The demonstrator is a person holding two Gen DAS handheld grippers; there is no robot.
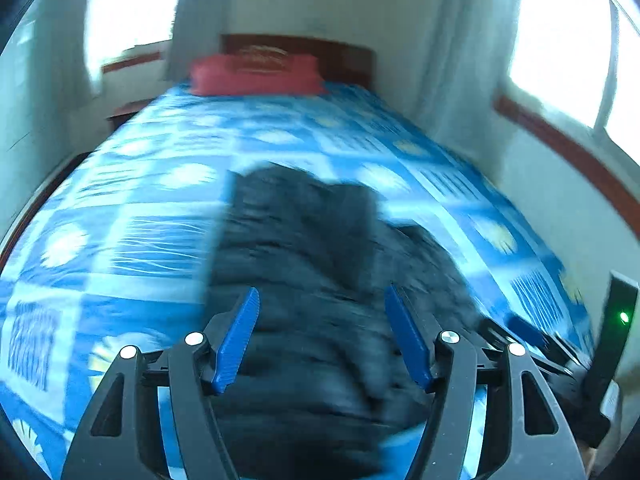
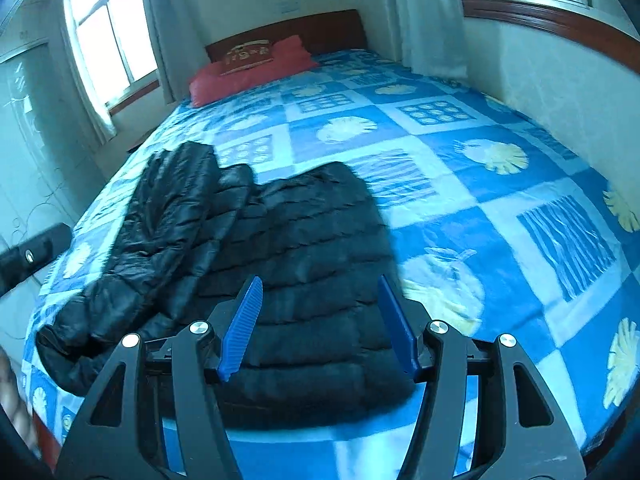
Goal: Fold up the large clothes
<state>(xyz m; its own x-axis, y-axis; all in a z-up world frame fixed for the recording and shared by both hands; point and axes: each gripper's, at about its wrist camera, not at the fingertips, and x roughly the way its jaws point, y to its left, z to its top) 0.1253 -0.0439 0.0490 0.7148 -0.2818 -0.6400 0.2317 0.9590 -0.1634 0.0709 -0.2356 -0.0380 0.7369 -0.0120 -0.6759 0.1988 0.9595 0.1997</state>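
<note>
Grippers hover spread above jacket.

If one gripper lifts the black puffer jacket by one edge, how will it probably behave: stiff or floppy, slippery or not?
The black puffer jacket will probably sag and unfold, since it lies slumped in soft folds on the bed. Its shiny quilted shell, glossy on the sleeve, looks slippery, so a shallow pinch may slide off. The puffy padding suggests it is light for its bulk.

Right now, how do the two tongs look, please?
Both alike: the left tongs and right tongs have black angular frames with triangular cut-outs, silver round pivot bolts, and blue ribbed fingers. No cables or sleeves are visible.
</note>
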